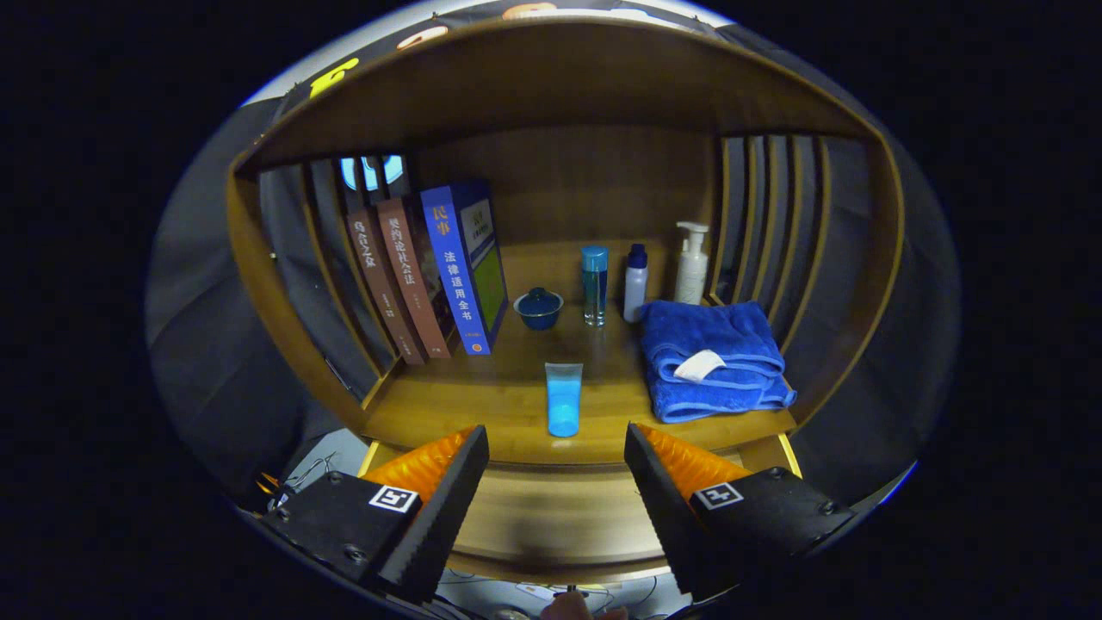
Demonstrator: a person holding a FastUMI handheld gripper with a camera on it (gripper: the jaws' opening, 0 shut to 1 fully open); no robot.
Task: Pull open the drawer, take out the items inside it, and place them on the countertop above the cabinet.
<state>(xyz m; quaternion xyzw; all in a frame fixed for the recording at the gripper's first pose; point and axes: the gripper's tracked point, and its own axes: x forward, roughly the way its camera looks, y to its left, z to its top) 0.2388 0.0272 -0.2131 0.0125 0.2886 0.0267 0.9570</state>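
The gripper (556,469) is hovering in front of the wooden cabinet with its fingers (448,491) spread wide and gripping nothing, a stance that suits a fresh approach rather than a carry. A blue tube (564,399) is standing upright on its cap near the front edge of the counter (482,413), just ahead of the fingers and in line with the gap between them; it appears to be an item already set down there, though that is a judgement. The drawer (551,517) is sitting below the counter edge, its wooden front showing between the two fingers and close to them; whether it is pulled out or closed cannot be told from here.

Further back, the books (430,275) are leaning against the slatted side, while a small lidded cup (539,307), three bottles (594,284) and a folded blue towel (710,357) are keeping to the rear and right, leaving the front middle free for placing.
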